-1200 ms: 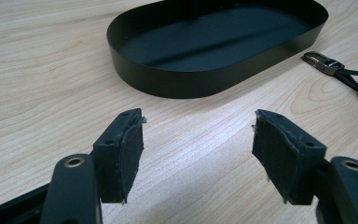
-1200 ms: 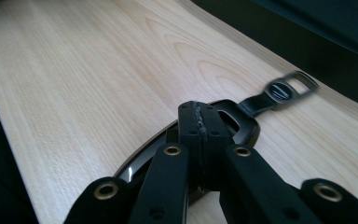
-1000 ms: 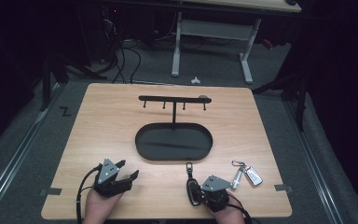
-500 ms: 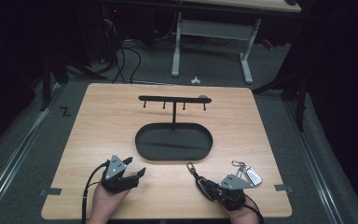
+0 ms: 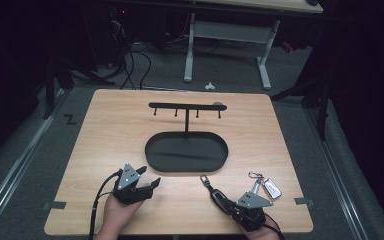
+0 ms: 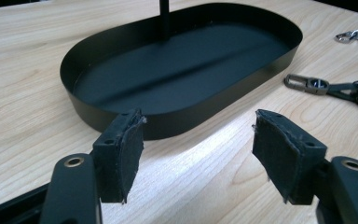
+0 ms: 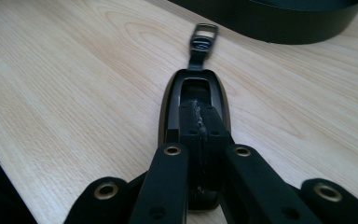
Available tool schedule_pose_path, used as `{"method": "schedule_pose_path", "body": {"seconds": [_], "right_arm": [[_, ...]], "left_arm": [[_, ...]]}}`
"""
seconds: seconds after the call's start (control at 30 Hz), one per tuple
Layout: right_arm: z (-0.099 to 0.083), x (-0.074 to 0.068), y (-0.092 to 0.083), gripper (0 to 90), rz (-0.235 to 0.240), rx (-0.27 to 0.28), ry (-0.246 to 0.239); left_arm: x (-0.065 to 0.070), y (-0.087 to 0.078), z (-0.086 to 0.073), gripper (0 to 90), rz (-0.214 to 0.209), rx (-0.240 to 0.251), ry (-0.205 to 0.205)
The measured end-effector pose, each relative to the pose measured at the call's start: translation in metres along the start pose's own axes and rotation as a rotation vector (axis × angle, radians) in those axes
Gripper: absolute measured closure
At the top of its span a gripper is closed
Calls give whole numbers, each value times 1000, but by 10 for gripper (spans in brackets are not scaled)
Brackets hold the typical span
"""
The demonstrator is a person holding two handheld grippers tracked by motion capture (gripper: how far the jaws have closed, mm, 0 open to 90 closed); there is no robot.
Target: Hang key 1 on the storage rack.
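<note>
The right claw [image 7: 200, 122] pinches the black key fob [image 7: 193, 95] low over the desk [image 5: 110, 135], the left claw [image 6: 198, 161] spread and empty, the hook stand [image 5: 186, 106] bare, hanging undone.

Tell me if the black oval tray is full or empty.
Empty. The black oval metal tray shows a bare dark floor in the high view and left gripper view, with just its own post rising from it.

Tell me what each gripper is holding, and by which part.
Right gripper pinches the black oval key fob at its near end; left gripper is open, holding nothing.
</note>
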State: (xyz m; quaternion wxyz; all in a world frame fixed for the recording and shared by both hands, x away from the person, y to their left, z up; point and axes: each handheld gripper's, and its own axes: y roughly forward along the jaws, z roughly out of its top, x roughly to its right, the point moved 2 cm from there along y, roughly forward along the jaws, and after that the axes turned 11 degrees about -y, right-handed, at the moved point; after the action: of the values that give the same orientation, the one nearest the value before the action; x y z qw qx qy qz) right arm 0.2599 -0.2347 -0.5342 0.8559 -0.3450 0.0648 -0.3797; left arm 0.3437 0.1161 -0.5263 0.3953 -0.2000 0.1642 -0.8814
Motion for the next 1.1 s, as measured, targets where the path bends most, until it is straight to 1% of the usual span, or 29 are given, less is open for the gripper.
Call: {"method": "schedule_pose_path", "body": {"seconds": [0.07, 0.1, 0.3, 0.4, 0.5, 0.63, 0.7, 0.9, 1.03, 1.1], "right_arm": [[-1, 1, -1, 900, -9, -2, 3], [-4, 5, -4, 900, -23, -4, 10], [-13, 15, -11, 900, -66, -14, 30], [-16, 21, -14, 900, -82, -13, 50], [-19, 24, -16, 900, -93, -17, 57], [-20, 25, -18, 900, -90, -19, 66], [-20, 25, -18, 900, -81, -21, 67], [-20, 23, -19, 900, -68, -22, 59], [-20, 20, -19, 900, -63, -19, 63], [-20, 18, -20, 900, -64, -21, 55]], "left_arm": [[0, 1, 0, 338, -1, 0, 0], [1, 3, 1, 338, -4, 2, 3], [3, 7, 3, 338, -16, 0, 5], [4, 9, 4, 338, -19, -2, 7], [4, 10, 4, 338, -21, -4, 9], [5, 10, 4, 338, -22, -8, 12], [4, 9, 4, 338, -21, -8, 13], [3, 8, 4, 338, -20, -6, 6], [3, 8, 4, 338, -21, -2, 2], [3, 9, 5, 338, -22, -1, 3]]}}
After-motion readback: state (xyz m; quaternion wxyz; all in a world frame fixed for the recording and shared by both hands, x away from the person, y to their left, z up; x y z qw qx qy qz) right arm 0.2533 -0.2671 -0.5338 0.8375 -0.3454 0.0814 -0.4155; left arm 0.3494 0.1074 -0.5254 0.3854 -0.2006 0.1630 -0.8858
